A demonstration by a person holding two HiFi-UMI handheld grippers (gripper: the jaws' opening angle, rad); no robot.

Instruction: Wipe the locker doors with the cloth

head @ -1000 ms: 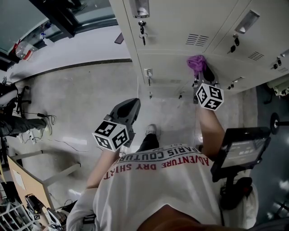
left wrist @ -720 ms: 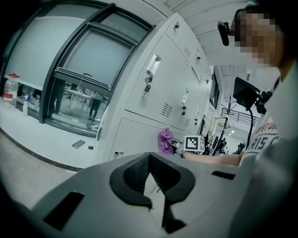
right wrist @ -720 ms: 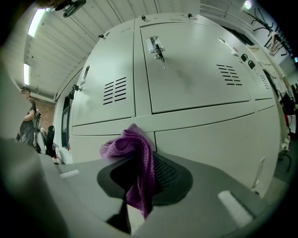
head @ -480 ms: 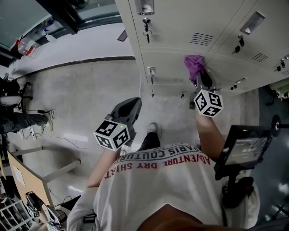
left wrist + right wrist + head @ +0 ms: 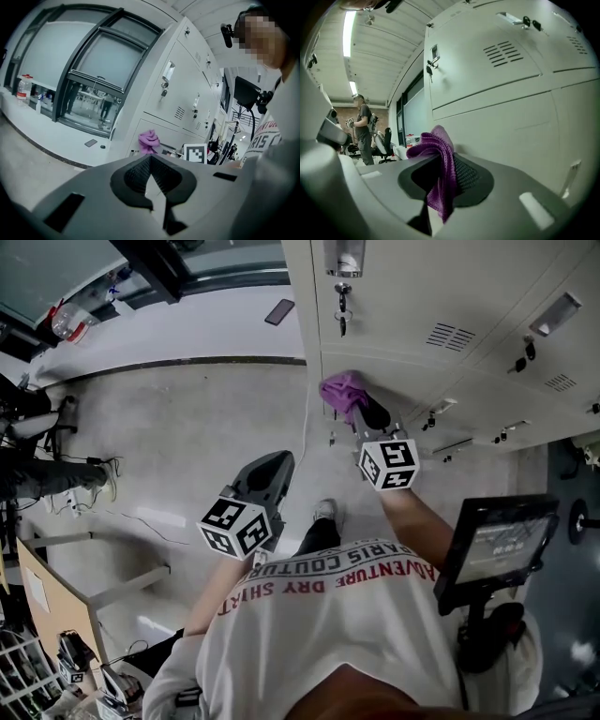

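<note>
Against the left end of the lockers, as the head view is showing it, the right claw is gripping a purple cloth and holding it up to the lower locker door, just under the seam with the upper locker door. Whether the cloth is actually touching the metal cannot be told from this view. A bunch of keys is hanging from the upper door's lock, directly above the cloth. The left claw is hovering well back from the lockers over the grey floor, near the person's shoe, with its tip pointing toward the lockers. Moving to the left gripper view, the left claw's jaws are meeting at their tips with nothing between them. The cloth is showing beyond them as a bunched purple lump at the foot of the lockers, beside the right gripper's marker cube. Moving to the right gripper view, the jaws are pinching the cloth tight. Its folds are standing up above them and a tail is hanging down between them. The lower door is filling the frame close beside the cloth, under the upper door's vent slats.
</note>
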